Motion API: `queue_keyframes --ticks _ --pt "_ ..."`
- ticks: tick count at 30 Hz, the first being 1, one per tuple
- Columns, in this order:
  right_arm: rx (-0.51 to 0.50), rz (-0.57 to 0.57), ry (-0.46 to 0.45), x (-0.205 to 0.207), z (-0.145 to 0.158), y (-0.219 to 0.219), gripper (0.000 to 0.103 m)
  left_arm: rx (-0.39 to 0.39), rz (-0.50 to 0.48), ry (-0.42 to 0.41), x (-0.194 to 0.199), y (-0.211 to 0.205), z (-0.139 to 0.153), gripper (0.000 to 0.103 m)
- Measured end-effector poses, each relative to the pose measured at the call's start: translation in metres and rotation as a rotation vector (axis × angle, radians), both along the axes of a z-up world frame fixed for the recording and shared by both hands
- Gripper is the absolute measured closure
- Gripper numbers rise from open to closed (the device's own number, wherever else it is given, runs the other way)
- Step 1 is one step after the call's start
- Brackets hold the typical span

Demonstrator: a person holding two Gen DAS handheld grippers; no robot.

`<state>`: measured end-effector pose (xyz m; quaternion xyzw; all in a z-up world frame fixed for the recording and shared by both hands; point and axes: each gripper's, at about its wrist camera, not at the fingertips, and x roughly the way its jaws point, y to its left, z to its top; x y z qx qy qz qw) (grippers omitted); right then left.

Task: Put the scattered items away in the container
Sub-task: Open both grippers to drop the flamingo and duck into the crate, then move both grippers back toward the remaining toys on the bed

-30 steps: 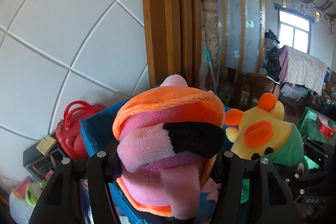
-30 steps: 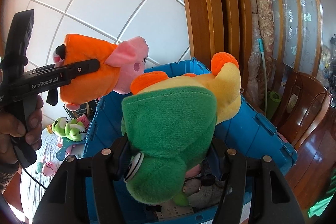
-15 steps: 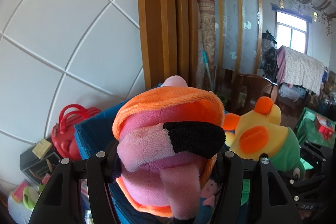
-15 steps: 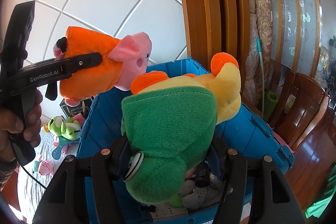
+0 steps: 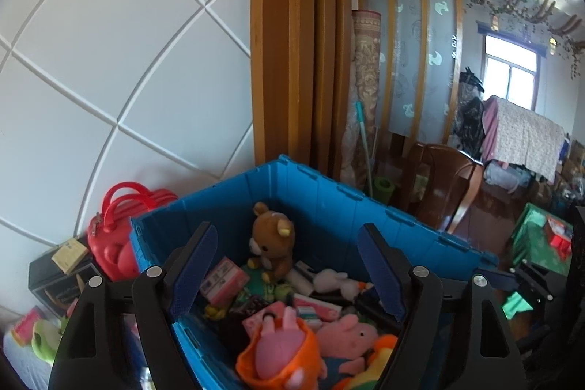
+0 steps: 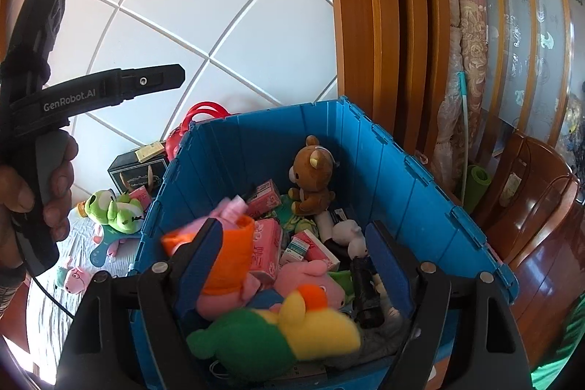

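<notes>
A blue bin (image 5: 329,203) holds several toys, with a brown bear (image 5: 272,242) at its back. My left gripper (image 5: 289,271) hovers over it, jaws opening, nothing between them. The orange and pink pig plush (image 5: 279,359) lies free below it, in the bin. In the right wrist view my right gripper (image 6: 292,264) also hangs over the bin (image 6: 387,148), jaws opening and bare. The yellow and green duck plush (image 6: 285,331), blurred, sits under it beside the orange pig plush (image 6: 230,262). The left gripper (image 6: 175,81) shows at the upper left, held by a hand (image 6: 47,192).
Outside the bin, at its left, lie a green frog plush (image 6: 113,207) and a small pink pig toy (image 6: 76,276) on a pale cloth. A red bag (image 5: 117,225) and a black box (image 6: 137,170) stand against the white wall. Wooden chairs (image 5: 446,185) stand to the right.
Both grippers have opened. The orange pig plush has left the left gripper and the duck plush the right one; both have dropped into the blue bin.
</notes>
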<state>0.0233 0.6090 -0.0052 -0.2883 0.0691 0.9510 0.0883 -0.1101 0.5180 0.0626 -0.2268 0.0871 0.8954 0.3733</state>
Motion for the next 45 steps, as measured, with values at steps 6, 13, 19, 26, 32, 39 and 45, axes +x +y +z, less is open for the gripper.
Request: queue_keyframes --ticks 6,13,19,26,32,39,45 --pt "0.001 0.001 0.001 -0.001 0.000 -0.002 0.023 0.003 0.010 -0.008 -0.001 -0.008 0.000 0.023" --pt "0.000 0.032 0.006 -0.008 0.002 -0.015 0.023 -0.003 0.062 -0.019 -0.006 -0.032 -0.005 0.023" --pt "-0.011 0.095 0.011 -0.022 0.002 -0.036 0.023 -0.021 0.147 -0.026 -0.012 -0.075 -0.013 0.023" --pt "-0.013 0.199 0.019 -0.045 0.002 -0.081 0.023 -0.048 0.284 -0.087 -0.019 -0.147 -0.044 0.023" --pt "-0.011 0.295 0.006 -0.064 0.001 -0.127 0.018 -0.062 0.425 -0.155 -0.011 -0.227 -0.077 0.023" --pt "-0.007 0.391 -0.005 -0.083 -0.005 -0.187 0.000 -0.085 0.583 -0.215 0.000 -0.322 -0.112 0.023" --pt "-0.006 0.451 -0.041 -0.093 -0.022 -0.240 0.000 -0.096 0.679 -0.288 0.012 -0.393 -0.144 0.023"
